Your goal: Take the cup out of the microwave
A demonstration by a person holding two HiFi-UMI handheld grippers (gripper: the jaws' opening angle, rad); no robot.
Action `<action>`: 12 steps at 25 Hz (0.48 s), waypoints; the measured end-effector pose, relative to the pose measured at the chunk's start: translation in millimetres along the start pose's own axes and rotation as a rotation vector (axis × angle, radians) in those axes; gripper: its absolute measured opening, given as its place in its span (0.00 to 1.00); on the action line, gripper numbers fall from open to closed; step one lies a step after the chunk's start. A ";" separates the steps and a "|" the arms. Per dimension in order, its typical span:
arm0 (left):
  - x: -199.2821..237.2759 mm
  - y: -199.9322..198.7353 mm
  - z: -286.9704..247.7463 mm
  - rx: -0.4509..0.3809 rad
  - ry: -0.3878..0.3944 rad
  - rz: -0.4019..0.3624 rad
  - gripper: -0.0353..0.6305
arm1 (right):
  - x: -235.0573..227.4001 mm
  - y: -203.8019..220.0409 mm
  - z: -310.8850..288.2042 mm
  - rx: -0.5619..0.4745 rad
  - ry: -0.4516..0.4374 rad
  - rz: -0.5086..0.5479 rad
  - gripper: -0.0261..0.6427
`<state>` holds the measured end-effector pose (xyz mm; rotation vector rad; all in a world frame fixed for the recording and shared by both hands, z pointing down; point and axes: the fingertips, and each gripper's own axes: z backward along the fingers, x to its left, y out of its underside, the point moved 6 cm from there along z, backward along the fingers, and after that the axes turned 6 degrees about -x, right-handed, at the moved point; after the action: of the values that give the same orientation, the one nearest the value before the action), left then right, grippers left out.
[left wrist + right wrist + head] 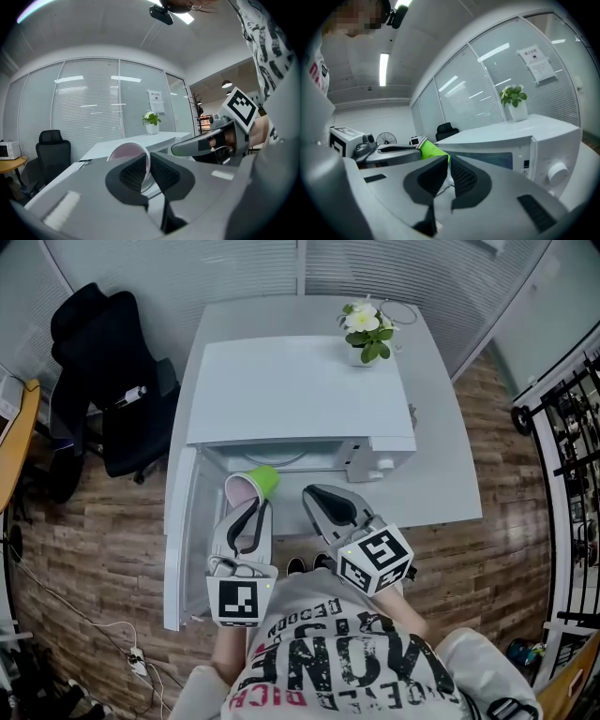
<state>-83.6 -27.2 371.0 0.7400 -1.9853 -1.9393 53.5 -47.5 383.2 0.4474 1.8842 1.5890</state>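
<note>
Currently, of two grippers, the left gripper (253, 507) pinches the rim of the one cup (255, 482), tipped on its side at its twelve o'clock before the open mouth of the one microwave (300, 390), while the right gripper (315, 495), jaws pressed together and empty, sits at the cup's three o'clock.

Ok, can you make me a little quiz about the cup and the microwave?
1. Which gripper pinches the cup? A left, B right.
2. True or false: the microwave door is shut.
3. Fill in: the cup is ___ outside and pink inside.
Key: 1 A, the left gripper grips its rim. 2 False, the door stands open. 3 Green.
</note>
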 end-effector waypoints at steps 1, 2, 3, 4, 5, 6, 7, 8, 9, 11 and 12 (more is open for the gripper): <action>0.8 0.7 -0.8 -0.003 0.002 -0.005 0.11 | -0.3 0.2 -0.7 0.001 -0.001 0.000 0.08; 1.7 1.2 -1.4 -0.006 0.004 -0.012 0.11 | -0.6 0.3 -1.2 0.001 -0.001 -0.001 0.08; 2.3 1.3 -1.8 -0.006 0.003 -0.011 0.11 | -0.9 0.5 -1.6 0.001 0.000 -0.003 0.08; 2.8 0.9 -2.0 -0.002 -0.001 0.000 0.11 | -1.2 0.5 -2.1 0.001 0.000 -0.004 0.08; 3.2 0.5 -2.3 0.002 -0.006 0.012 0.11 | -1.6 0.5 -2.5 0.000 0.001 -0.004 0.08; 3.7 0.2 -2.8 0.000 -0.006 0.011 0.11 | -2.0 0.4 -3.1 0.000 0.002 -0.004 0.08; 4.4 0.3 -3.7 -0.008 0.000 -0.003 0.11 | -2.5 0.1 -3.7 -0.001 0.003 -0.003 0.08; 4.8 0.3 -4.6 -0.015 0.007 -0.017 0.11 | -2.9 -0.5 -4.3 -0.001 0.003 -0.003 0.08; 4.9 0.2 -5.2 -0.018 0.010 -0.023 0.11 | -3.3 -1.1 -4.8 -0.002 0.003 -0.002 0.08; 4.3 -0.7 -5.6 -0.010 0.005 -0.005 0.11 | -3.7 -2.0 -5.4 -0.003 0.003 -0.002 0.08; 4.0 -1.4 -5.7 -0.003 -0.001 0.009 0.11 | -3.8 -2.2 -5.6 -0.003 0.004 -0.002 0.08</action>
<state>-83.8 -34.1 369.4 0.7279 -1.9820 -1.9375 52.9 -54.5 382.4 0.4413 1.8841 1.5918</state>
